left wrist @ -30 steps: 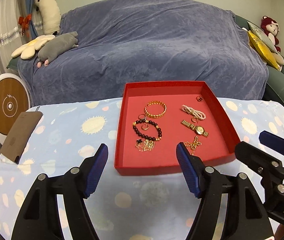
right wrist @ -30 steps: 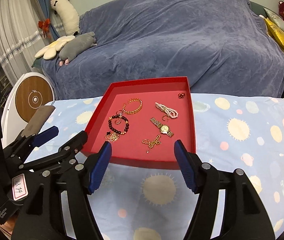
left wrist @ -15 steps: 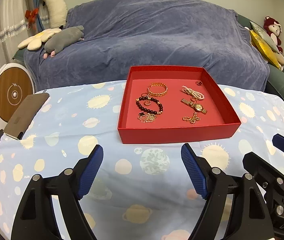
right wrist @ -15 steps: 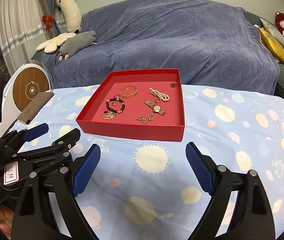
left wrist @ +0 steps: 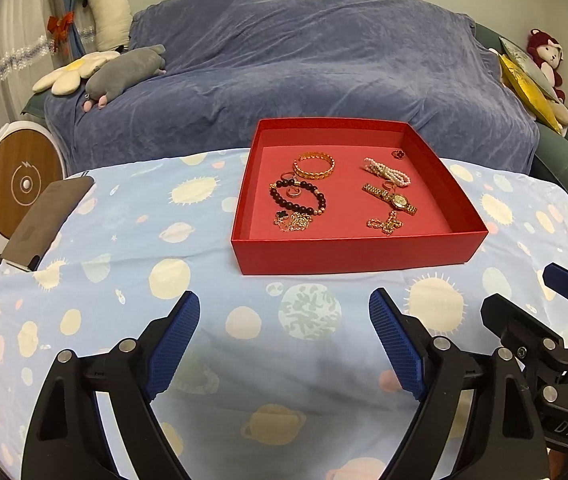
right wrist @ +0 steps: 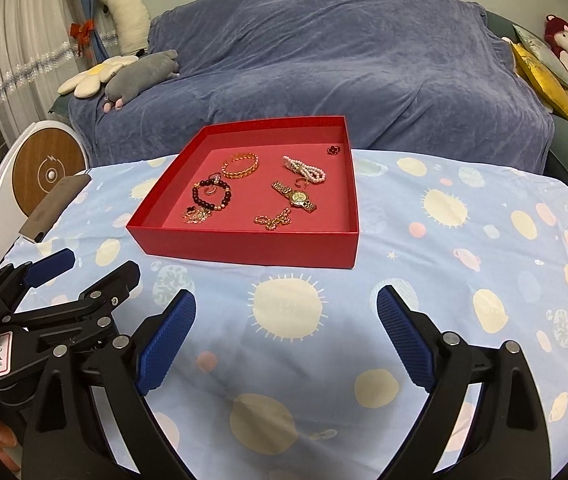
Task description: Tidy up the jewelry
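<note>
The tray [left wrist: 358,254] is sitting on the table [left wrist: 204,288], in front of the sofa [left wrist: 304,80]. Inside the tray, the bangle [left wrist: 314,166] is lying toward its far left, the pearl bracelet [left wrist: 386,171] toward its far right, the watch [left wrist: 394,199] nearer than the pearls, the bead bracelet [left wrist: 298,197] at its left. A phone [left wrist: 46,222] is resting left of the tray.

A home living room: covered sofa [left wrist: 304,68], plush toys [left wrist: 124,74], curtains [right wrist: 16,52].
</note>
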